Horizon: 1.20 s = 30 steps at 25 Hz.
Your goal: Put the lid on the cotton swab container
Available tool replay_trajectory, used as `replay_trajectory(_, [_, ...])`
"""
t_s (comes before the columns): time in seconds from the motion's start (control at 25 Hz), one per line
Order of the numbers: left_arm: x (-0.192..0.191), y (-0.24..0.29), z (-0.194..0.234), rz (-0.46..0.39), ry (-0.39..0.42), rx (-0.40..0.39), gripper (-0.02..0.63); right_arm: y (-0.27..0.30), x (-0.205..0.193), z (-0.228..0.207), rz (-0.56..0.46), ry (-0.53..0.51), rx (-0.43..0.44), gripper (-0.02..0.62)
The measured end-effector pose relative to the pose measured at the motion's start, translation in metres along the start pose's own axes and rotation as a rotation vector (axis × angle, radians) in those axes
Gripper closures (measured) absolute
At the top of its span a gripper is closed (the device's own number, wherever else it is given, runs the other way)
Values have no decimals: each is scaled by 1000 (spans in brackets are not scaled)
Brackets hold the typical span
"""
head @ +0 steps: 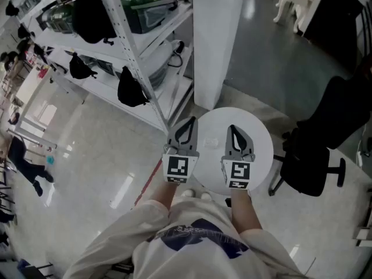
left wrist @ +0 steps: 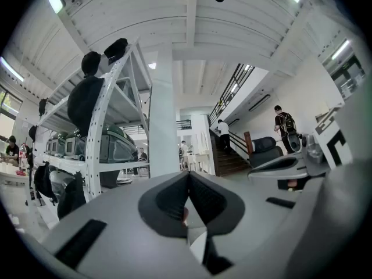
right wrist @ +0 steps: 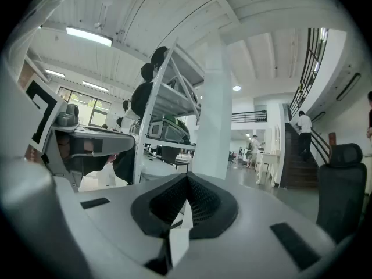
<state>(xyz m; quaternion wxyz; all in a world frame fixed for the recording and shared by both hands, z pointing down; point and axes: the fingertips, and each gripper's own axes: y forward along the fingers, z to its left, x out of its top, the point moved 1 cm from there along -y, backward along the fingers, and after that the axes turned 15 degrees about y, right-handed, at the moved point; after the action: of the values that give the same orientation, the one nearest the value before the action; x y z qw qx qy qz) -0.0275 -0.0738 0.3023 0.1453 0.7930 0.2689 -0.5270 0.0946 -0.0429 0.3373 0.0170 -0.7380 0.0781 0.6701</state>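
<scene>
Both grippers are held side by side over a small round white table (head: 261, 135) in the head view. My left gripper (head: 191, 121) is shut with nothing between its jaws. My right gripper (head: 232, 128) is shut and empty too. On the tabletop between them lies a small, faint, see-through thing (head: 212, 142), too small to tell whether it is the cotton swab container or its lid. Both gripper views look level across the room, over the table. In them the left gripper (left wrist: 188, 176) and the right gripper (right wrist: 187, 178) each show dark pads pressed together.
A black office chair (head: 317, 156) stands just right of the table. A white pillar (head: 218, 39) rises behind it. A white metal rack (head: 136, 51) hung with black bags is at the back left. A person (head: 26, 161) walks at far left.
</scene>
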Motion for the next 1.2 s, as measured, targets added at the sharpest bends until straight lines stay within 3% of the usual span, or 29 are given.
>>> replay_trajectory(0.48, [-7, 2, 2, 9, 0, 1, 607, 2, -8, -3, 21, -11, -7, 590])
replay_trajectory(0.84, [-27, 2, 22, 55, -1, -27, 606, -12, 8, -55, -85, 202, -53, 586])
replay_trajectory(1.04, [-64, 4, 16, 142, 30, -151, 568, -23, -2, -96, -90, 287, -92, 567])
replay_trajectory(1.2, [-102, 2, -12, 235, 91, -337, 467, -29, -18, -120, -61, 358, -105, 472])
